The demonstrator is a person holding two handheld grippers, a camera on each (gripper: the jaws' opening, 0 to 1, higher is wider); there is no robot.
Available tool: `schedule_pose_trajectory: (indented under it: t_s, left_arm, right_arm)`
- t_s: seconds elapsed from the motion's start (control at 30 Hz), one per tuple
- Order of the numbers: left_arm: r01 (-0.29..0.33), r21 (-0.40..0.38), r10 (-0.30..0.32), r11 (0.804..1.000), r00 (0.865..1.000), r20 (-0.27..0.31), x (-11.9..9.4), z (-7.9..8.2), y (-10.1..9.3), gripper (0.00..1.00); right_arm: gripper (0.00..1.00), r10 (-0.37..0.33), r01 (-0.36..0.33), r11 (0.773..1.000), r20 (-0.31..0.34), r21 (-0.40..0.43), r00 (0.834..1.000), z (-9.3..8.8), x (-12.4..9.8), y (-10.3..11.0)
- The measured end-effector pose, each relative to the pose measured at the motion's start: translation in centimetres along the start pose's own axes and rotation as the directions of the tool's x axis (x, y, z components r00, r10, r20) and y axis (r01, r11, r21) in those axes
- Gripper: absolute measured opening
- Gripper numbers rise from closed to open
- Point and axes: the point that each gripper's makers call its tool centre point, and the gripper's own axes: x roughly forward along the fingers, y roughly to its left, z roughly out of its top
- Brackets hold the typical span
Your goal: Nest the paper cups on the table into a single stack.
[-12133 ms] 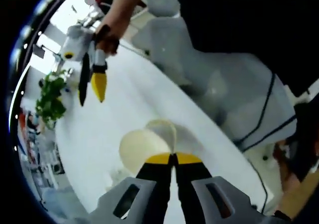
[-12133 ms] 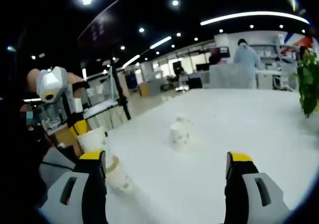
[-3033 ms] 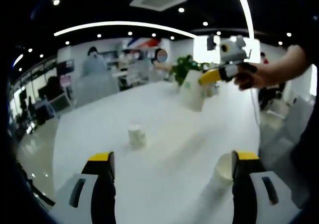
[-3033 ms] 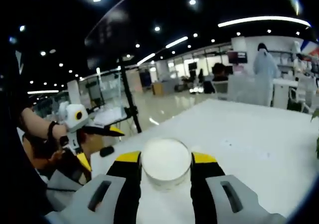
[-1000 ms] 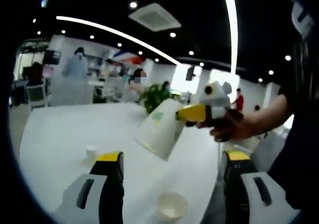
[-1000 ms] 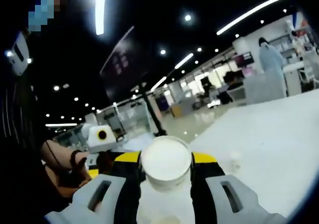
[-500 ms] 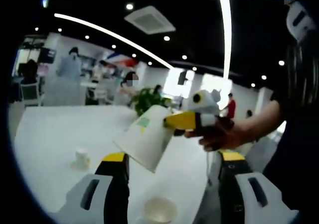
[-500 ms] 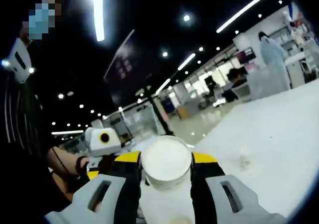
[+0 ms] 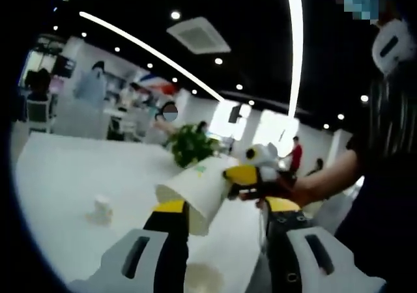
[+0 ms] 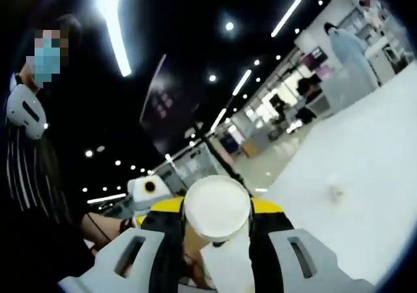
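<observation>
**Paper cup held over its mate as we line up the nest**

Our right tongs are closed on a white paper cup, gripping it near the base, the cup tipped with its mouth down and to the left in the left gripper view. In the right gripper view we see its round bottom between the yellow tips. Our left tongs stand part open and hold nothing. Just below them a second cup sits upright on the white table, mouth up. A third, small and blurred, stands well apart across the table.

We judge these cups very light, thin-walled and easily crushed, so the squeeze should stay gentle; near the base or just under the rolled rim the wall is stiffest. The empty cup on the table may tip or slide at a nudge. We judge the held cup needs turning base-down before it goes in.

The table offers wide open room to the left. Its near edge lies close beside the standing cup, with the person's sleeve on the right.
</observation>
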Motion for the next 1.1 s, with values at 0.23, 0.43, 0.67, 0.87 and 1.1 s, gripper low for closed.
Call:
schedule_pose_trajectory:
  t_s: [0.23, 0.43, 0.67, 0.87, 1.1]
  left_arm:
    - [0.027, -0.029, -0.027, 0.999, 1.0, 0.013, -0.1, 0.1, -0.5, 0.34]
    - [0.039, -0.035, -0.039, 0.999, 0.999, 0.012, -0.3, 0.1, -0.5, 0.24]
    - [0.055, -0.021, -0.055, 0.998, 0.999, 0.002, -0.3, 0.1, -0.5, 0.16]
    - [0.075, -0.006, -0.075, 0.997, 0.997, -0.017, -0.4, 0.1, -0.9, 0.05]
    - [0.109, 0.026, -0.109, 0.994, 0.994, -0.021, -0.4, 0.3, -1.4, 0.05]
  right_arm:
    - [0.34, 0.018, -0.018, 0.999, -0.012, 0.032, 1.0, -1.1, -0.7, 0.4]
    - [0.34, 0.042, -0.042, 0.994, 0.005, 0.103, 0.999, -1.7, -1.0, 0.5]
    - [0.34, 0.07, -0.07, 0.987, 0.004, 0.144, 0.998, -2.2, -1.2, 0.7]
    - [0.34, 0.101, -0.099, 0.986, -0.003, 0.133, 0.995, -2.4, -1.4, 1.2]
    - [0.34, 0.13, -0.128, 0.984, -0.007, 0.128, 0.992, -2.2, -1.6, 1.5]
